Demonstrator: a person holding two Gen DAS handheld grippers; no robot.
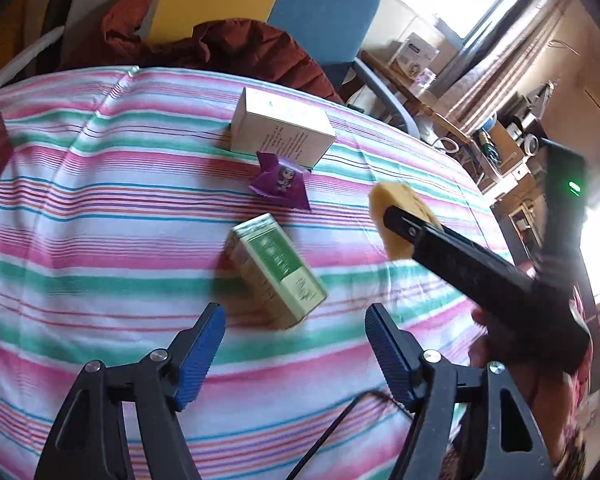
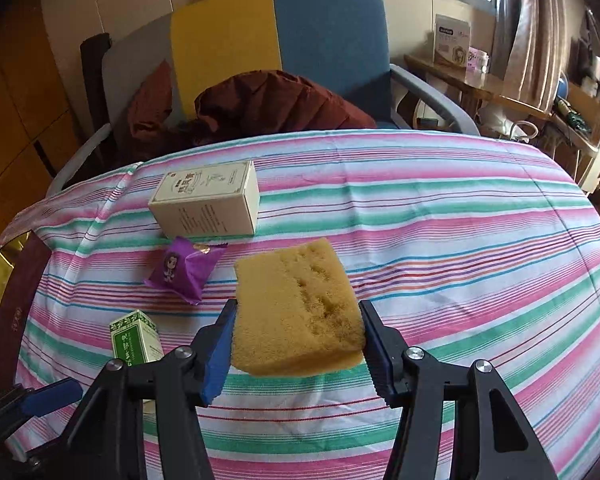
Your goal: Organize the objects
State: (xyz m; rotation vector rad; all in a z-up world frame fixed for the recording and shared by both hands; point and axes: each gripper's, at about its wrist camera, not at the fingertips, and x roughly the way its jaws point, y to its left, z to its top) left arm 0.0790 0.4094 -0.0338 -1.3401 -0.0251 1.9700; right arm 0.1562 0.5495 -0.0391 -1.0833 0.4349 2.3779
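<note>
On the striped desk [image 2: 460, 240], the right claw [image 2: 296, 344] grips the yellow sponge [image 2: 296, 312] by its sides, while the left claw [image 1: 296, 344] gapes empty before the green box [image 1: 276, 268]; best squeeze gently and carry the sponge level.

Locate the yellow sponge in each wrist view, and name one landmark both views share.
Left wrist view: yellow sponge right of centre, partly hidden behind the right gripper.
Right wrist view: sponge at centre, between the blue fingers.
Shared landmark: purple candy wrapper beside the cream box.
</note>
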